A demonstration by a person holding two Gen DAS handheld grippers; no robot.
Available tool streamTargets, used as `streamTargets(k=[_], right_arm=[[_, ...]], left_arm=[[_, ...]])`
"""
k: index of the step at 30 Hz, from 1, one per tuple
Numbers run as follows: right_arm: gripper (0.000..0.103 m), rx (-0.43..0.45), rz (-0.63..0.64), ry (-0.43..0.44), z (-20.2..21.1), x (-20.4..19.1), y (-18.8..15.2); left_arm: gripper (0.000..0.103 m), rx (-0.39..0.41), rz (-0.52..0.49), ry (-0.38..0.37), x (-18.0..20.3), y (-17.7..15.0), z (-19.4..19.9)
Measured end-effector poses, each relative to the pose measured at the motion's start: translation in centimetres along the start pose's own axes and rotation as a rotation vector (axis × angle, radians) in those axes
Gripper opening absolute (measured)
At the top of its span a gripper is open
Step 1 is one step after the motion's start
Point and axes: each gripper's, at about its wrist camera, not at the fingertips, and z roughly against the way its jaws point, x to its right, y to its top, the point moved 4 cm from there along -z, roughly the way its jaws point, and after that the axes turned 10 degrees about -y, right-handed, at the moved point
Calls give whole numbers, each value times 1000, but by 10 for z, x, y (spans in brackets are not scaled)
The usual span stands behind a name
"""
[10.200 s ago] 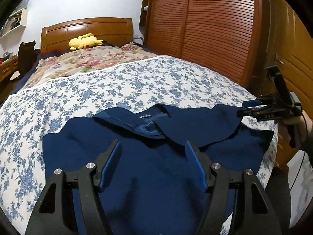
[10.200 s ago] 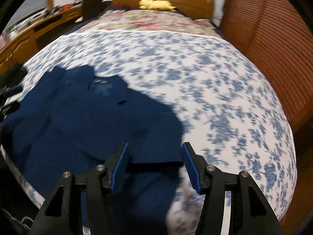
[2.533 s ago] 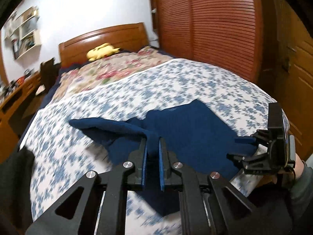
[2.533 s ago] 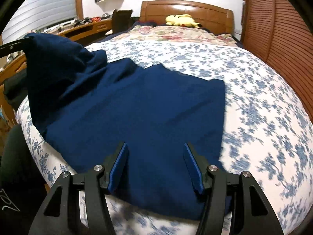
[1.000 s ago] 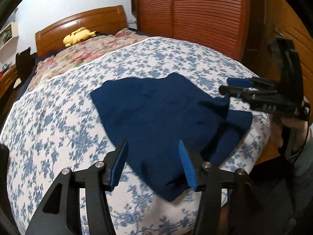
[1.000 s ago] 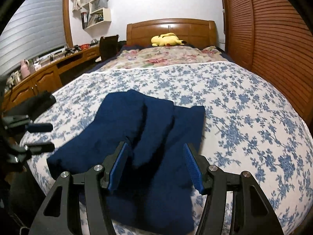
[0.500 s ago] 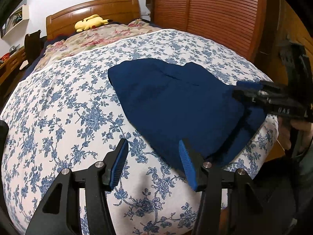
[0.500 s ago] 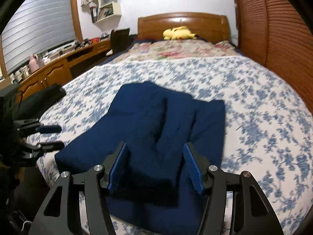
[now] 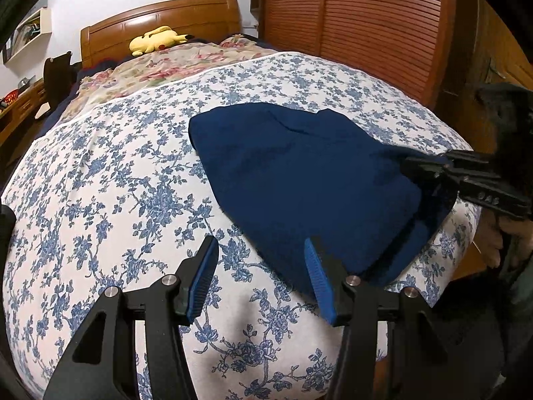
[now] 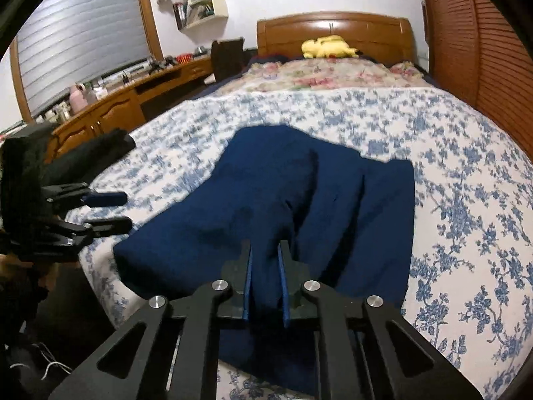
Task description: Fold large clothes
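Garment: navy blue garment (image 10: 266, 200), partly folded into overlapping layers, lying on the near corner of the bed, its near edge at the mattress edge
Bed: blue-floral bedspread (image 9: 110, 180) under the garment; a flowered quilt (image 10: 333, 75) at 12 o'clock toward the wooden headboard (image 10: 333, 28)
Right tool: right tool (image 10: 265, 283) has its blue pads pinched together on a raised fold of the garment at the near edge; in the left wrist view it (image 9: 429, 170) sits at 3 o'clock, fingers on the cloth
Left tool: left tool (image 9: 260, 276) has its pads wide apart and holds nothing, hovering above the bedspread just beside the garment's near-left edge; in the right wrist view it (image 10: 110, 211) shows at 9 o'clock, off the cloth
Background: yellow plush toy (image 9: 155, 38) against the headboard, louvred wardrobe doors (image 9: 359, 23) at 1 o'clock, wooden desk (image 10: 110, 106) at 10 o'clock
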Motion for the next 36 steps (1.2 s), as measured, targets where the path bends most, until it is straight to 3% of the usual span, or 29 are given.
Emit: streamTargets(k=[4,8,14,20,23,30,36], right_arm=[[10,96,-21,-30,33,8,2],[10,130,-63,-84,60,33,-10],[10,35,-66,-197,54,54,-43],[12,-5,-73,-205,39,46,-43],[18,6,-88,-207,37,43,-40],[21,19,-99,-217,31,49,-38],[28,7,-90,-233,28,51,-43]], left_arm=[[54,11,-10,-4,5,7,-1],[54,23,-32,-15,15,20,-5],[54,44,-57,-36,23,40,-18],[54,48,-67,-57,21,62,-38],[54,59,-64,-86,23,68,-38],[54,26,-112,-172,52,52,-30],[54,-49,-155,-126,61,26,-43]])
